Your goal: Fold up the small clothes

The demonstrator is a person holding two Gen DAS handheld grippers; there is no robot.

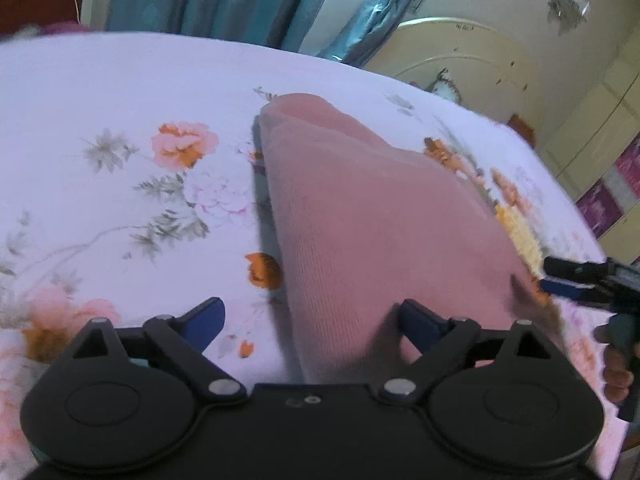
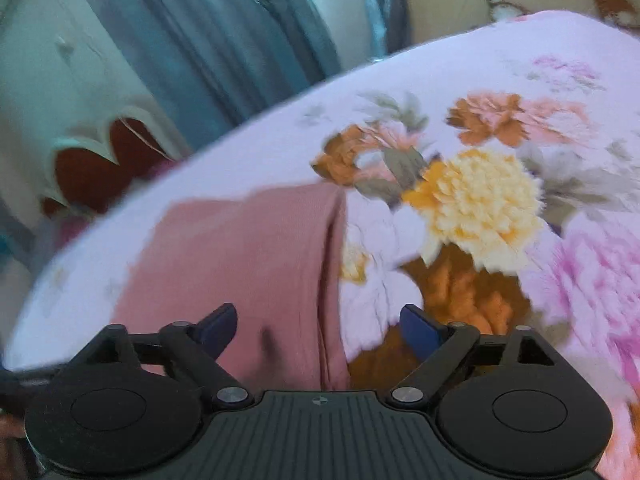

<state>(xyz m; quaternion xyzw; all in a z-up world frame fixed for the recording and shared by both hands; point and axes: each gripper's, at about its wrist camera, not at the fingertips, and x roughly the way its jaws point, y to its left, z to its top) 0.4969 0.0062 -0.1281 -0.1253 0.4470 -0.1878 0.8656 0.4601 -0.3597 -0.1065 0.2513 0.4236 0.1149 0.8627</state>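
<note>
A small pink ribbed garment (image 1: 360,208) lies folded lengthwise on the floral bedsheet (image 1: 120,92). My left gripper (image 1: 312,320) is open, its blue fingertips (image 1: 208,316) spread over the garment's near end, holding nothing. In the right wrist view the same pink garment (image 2: 248,264) lies in front, its folded edge running between the fingers. My right gripper (image 2: 320,324) is open and empty above it. The right gripper also shows at the right edge of the left wrist view (image 1: 568,280), next to the garment's right side.
The floral sheet (image 2: 480,208) covers the bed all around the garment. Teal curtains (image 1: 224,0) hang beyond the far edge. A cream headboard (image 1: 460,56) stands at the back right. Both views are blurred by motion.
</note>
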